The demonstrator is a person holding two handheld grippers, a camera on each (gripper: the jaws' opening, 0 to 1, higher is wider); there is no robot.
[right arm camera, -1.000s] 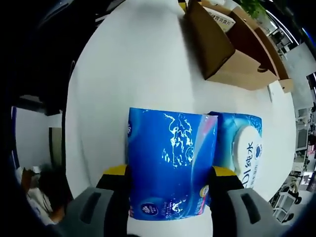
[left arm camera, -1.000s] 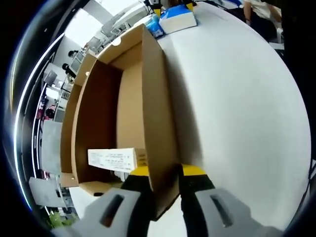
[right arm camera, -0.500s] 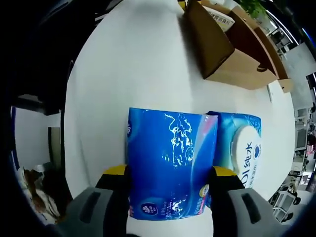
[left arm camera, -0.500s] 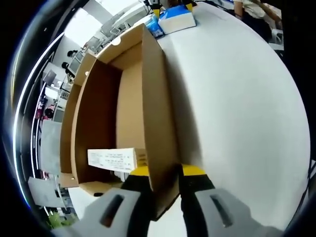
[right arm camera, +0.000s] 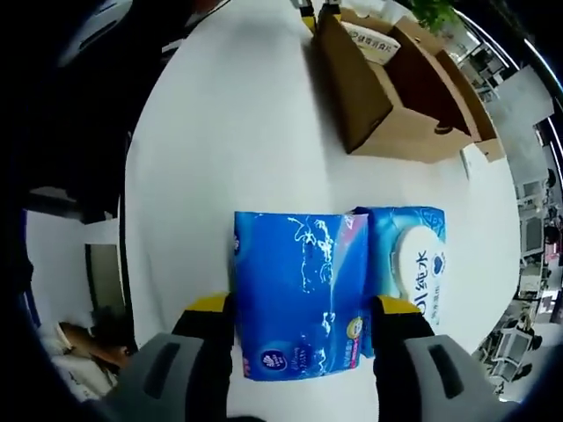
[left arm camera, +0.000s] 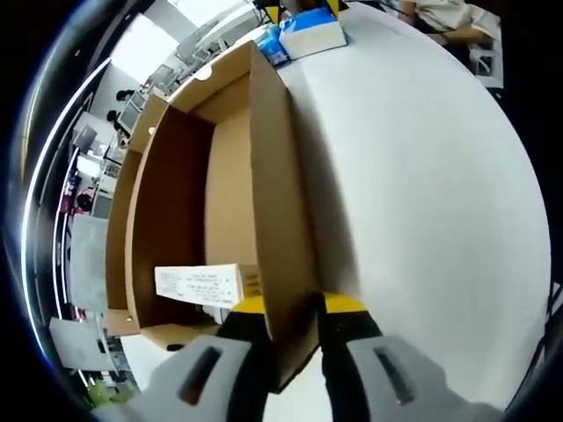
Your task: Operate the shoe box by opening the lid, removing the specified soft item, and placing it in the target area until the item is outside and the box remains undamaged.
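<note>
An open brown cardboard shoe box (left arm camera: 233, 176) lies on the white table, with a white label (left arm camera: 198, 284) on its near end wall. My left gripper (left arm camera: 290, 308) is shut on the box's long side wall (left arm camera: 281, 220), one yellow-tipped jaw inside and one outside. A blue soft tissue pack (right arm camera: 299, 290) lies flat on the table, outside the box (right arm camera: 387, 97). My right gripper (right arm camera: 303, 306) is open, one jaw on each side of the pack's near end. In the left gripper view the pack (left arm camera: 312, 31) lies beyond the box's far end.
A second blue pack with a round white lid (right arm camera: 409, 272) lies against the first one's right side. The white table (right arm camera: 220, 132) stretches between the packs and the box. A person (left arm camera: 440, 13) sits at the table's far edge.
The right gripper has drawn back from the blue pack, which now looks smaller and stays on the table. The left gripper keeps its hold on the box wall.
</note>
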